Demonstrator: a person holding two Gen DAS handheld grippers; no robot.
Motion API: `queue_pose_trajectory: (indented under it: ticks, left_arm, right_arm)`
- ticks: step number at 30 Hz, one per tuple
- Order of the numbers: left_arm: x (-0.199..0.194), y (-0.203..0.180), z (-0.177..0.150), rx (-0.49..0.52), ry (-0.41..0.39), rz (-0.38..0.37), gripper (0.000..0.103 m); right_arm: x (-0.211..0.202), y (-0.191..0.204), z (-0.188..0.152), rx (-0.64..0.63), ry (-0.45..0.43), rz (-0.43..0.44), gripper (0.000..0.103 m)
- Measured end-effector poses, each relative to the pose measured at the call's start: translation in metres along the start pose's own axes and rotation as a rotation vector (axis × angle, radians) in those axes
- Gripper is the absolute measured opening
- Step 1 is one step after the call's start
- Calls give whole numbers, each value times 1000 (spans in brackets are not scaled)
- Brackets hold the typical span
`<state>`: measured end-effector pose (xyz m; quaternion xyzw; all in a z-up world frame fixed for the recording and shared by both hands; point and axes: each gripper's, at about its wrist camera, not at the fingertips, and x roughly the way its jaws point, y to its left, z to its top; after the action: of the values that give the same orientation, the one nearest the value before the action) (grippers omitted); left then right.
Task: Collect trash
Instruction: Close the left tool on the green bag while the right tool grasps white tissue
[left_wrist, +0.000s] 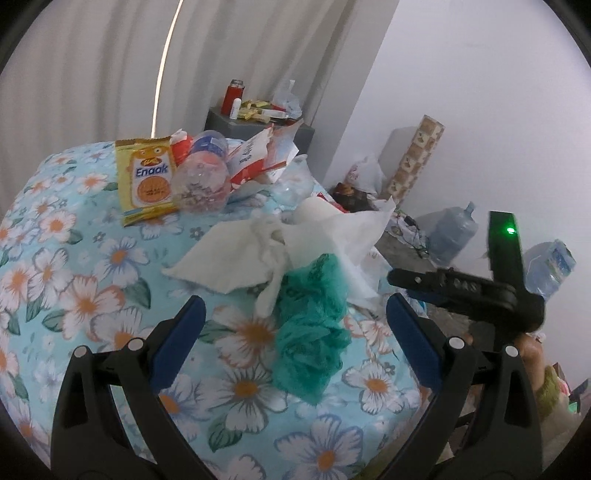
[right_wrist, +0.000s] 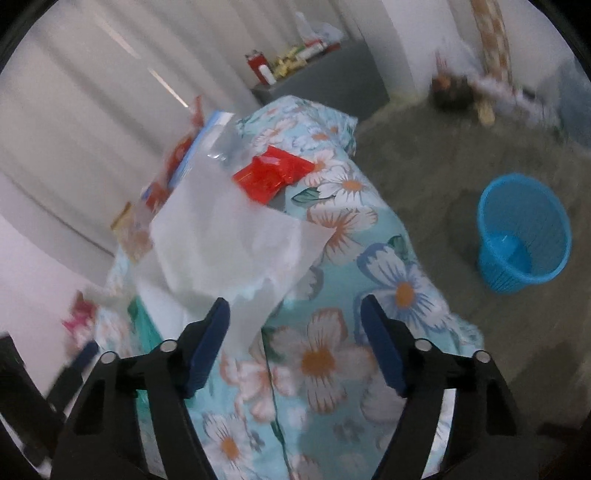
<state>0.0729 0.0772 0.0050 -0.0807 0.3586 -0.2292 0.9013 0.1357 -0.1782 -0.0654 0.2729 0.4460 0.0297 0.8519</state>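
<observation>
right-wrist view motion-blurred, yellow wrapper (right_wrist: 122, 218) half-hidden

Both wrist views look down close over the flowered bedspread (left_wrist: 92, 295).

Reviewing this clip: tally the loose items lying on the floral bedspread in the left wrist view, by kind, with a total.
Yellow biscuit packet: 1
Clear plastic bottle: 1
Torn red-and-white paper wrapper: 1
White tissue sheets: 2
Teal mesh scrap: 1
Total: 6
More clutter behind the pile is too tangled to count.
</observation>
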Motion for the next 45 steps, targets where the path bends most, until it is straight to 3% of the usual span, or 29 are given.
queue_pose_trajectory:
  ticks: [4, 8, 10, 14, 15, 18, 24, 28, 32, 35, 38, 41, 44, 45]
  left_arm:
    - [7, 7, 9, -17, -3, -1, 93]
    - [15, 13, 15, -38, 10, -15, 77]
    - [20, 16, 17, -56, 23, -26, 72]
    - [25, 19, 18, -86, 38, -52, 58]
    - [24, 19, 17, -90, 42, -60, 55]
    - [23, 17, 14, -82, 51, -83, 49]
    - [19, -6, 2, 26, 83, -110, 48]
    - [25, -33, -8, 167, 112, -44, 50]
    - [39, -50, -20, 287, 155, 85, 50]
    - [47, -54, -28, 342, 174, 168, 50]
    - [51, -52, -30, 316, 188, 189, 49]
    - [53, -44, -27, 266, 195, 174, 47]
    - [54, -43, -27, 260, 195, 172, 47]
    - [55, -44, -27, 263, 194, 173, 46]
  right_arm:
    - [21, -10, 12, 66, 32, 35, 59]
    - [37, -15, 25, 88, 24, 62, 48]
    - [43, -16, 30, 105, 29, 75, 39]
    - [54, -15, 33, 112, 54, 85, 7]
    - [55, -16, 31, 115, 59, 87, 5]
    - [44, -17, 23, 100, 40, 85, 3]
    - [3, -24, 14, 90, -25, 98, 1]
    - [-25, -32, 8, 107, -62, 123, 1]
    - [-33, -39, 5, 136, -45, 170, 2]
    - [-20, -47, 9, 190, 14, 200, 10]
    - [1, -54, 14, 247, 50, 232, 38]
    - [24, -59, 22, 295, 82, 254, 39]
    - [41, -57, 31, 310, 77, 273, 35]
    - [45, -55, 33, 310, 77, 268, 30]
